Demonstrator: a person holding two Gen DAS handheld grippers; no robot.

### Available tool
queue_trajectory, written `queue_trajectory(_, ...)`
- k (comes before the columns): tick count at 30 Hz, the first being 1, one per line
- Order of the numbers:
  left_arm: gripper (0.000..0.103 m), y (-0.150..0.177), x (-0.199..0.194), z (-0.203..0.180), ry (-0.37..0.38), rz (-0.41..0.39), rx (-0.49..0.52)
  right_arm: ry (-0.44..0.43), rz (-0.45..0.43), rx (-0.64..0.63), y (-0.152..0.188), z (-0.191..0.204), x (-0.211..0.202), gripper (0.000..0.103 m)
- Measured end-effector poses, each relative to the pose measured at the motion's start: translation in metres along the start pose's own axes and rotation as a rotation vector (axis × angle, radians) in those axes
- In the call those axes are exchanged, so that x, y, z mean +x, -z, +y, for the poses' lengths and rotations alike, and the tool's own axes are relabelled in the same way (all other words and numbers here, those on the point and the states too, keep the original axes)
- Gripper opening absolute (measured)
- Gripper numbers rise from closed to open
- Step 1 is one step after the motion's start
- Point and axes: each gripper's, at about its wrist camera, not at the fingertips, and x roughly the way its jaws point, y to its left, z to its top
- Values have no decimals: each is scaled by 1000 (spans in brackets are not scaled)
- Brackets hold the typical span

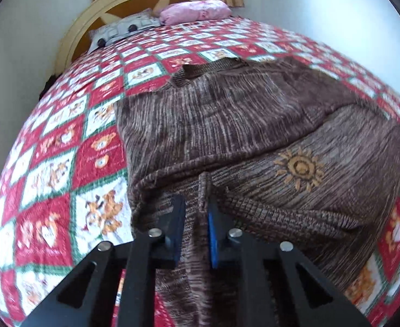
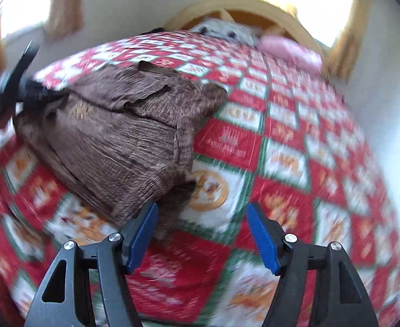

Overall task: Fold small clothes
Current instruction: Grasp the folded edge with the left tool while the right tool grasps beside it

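A brown knitted garment (image 1: 227, 125) with an orange sun emblem (image 1: 299, 167) lies partly folded on a red, white and green patchwork bedspread (image 1: 63, 163). My left gripper (image 1: 197, 209) is shut on a fold of its near edge, with cloth bunched between the blue pads. In the right wrist view the same garment (image 2: 112, 130) lies to the left, and my right gripper (image 2: 202, 212) is open and empty above the bedspread (image 2: 295, 150), its left finger (image 2: 142, 229) beside the garment's near corner. The left gripper shows blurred at the garment's far left edge (image 2: 22, 84).
A grey pillow (image 1: 123, 30) and a pink pillow (image 1: 194, 12) lie at the head of the bed against a cream arched headboard (image 1: 96, 8). White walls stand on both sides. The right wrist view is motion-blurred.
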Motion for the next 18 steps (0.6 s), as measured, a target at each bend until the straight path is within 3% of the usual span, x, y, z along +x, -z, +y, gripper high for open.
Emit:
queue_trajectory(3, 16, 4, 2, 2, 5, 1, -37, 85, -15, -201, -2, 14, 8, 68)
queue_trajectory(5, 16, 5, 0, 2, 12, -2, -49, 97, -12, -288, -3, 21, 14, 68)
queue_trajectory(11, 16, 4, 0, 4, 13, 10, -66, -47, -22, -403, -17, 46, 33, 68)
queue_trajectory(12, 16, 4, 1, 4, 14, 11, -75, -60, -19, -426, -19, 52, 37, 64)
queue_trajectory(15, 16, 6, 0, 7, 21, 8, -119, -227, 32, -363, -31, 50, 49, 12)
queue_trajectory(18, 16, 11, -2, 12, 38, -1, -173, -308, 70, -213, -38, 33, 55, 7)
